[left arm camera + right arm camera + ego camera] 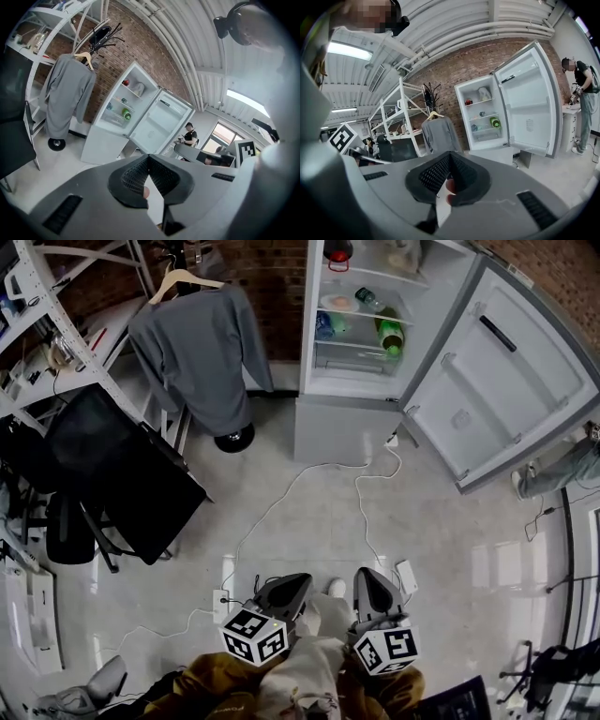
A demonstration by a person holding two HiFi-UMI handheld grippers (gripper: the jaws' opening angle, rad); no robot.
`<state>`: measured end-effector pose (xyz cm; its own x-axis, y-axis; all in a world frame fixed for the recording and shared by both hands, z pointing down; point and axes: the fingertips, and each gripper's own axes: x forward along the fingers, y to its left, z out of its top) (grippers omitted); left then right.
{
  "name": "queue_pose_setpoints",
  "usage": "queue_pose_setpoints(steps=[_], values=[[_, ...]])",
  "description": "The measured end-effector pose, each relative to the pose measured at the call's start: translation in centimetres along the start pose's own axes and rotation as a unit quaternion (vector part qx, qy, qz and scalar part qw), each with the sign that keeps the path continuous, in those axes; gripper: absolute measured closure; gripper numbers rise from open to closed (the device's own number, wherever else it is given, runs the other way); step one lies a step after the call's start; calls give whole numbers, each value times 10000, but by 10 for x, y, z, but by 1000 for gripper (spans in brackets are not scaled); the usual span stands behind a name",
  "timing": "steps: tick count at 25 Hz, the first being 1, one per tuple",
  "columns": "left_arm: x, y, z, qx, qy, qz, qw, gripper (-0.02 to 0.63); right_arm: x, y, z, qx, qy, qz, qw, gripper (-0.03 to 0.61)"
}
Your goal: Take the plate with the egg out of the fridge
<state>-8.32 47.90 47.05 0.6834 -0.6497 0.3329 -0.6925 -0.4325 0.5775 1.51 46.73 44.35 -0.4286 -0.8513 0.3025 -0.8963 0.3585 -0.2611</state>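
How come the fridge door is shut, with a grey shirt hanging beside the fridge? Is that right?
Not quite. The fridge door is wide open, not shut. The head view shows it swung out to the right, with the shelves in plain sight. The grey shirt does hang beside the fridge.

I can read no words, numbers or brands anywhere here. The only print is black-and-white square patterns on the white marker cube (253,635) of my left tool (289,585) and on my right tool (368,582), spelling nothing.
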Motion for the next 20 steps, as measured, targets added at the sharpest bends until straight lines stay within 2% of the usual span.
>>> queue_pose_setpoints(steps=[7,10,14,20], values=[[7,16,17,-89,-118,5,9999,604,16,-8,11,23,-81,-130,9999,581],[19,19,27,-10,-133,17,9999,604,30,-20,18,56,-135,-153,9998,581],[46,28,44,96,-165,63,9998,604,55,-42,29,64,-217,-97,9997,581],[106,43,89,232,-226,174,9993,604,107,-86,57,82,-290,1,9995,581]])
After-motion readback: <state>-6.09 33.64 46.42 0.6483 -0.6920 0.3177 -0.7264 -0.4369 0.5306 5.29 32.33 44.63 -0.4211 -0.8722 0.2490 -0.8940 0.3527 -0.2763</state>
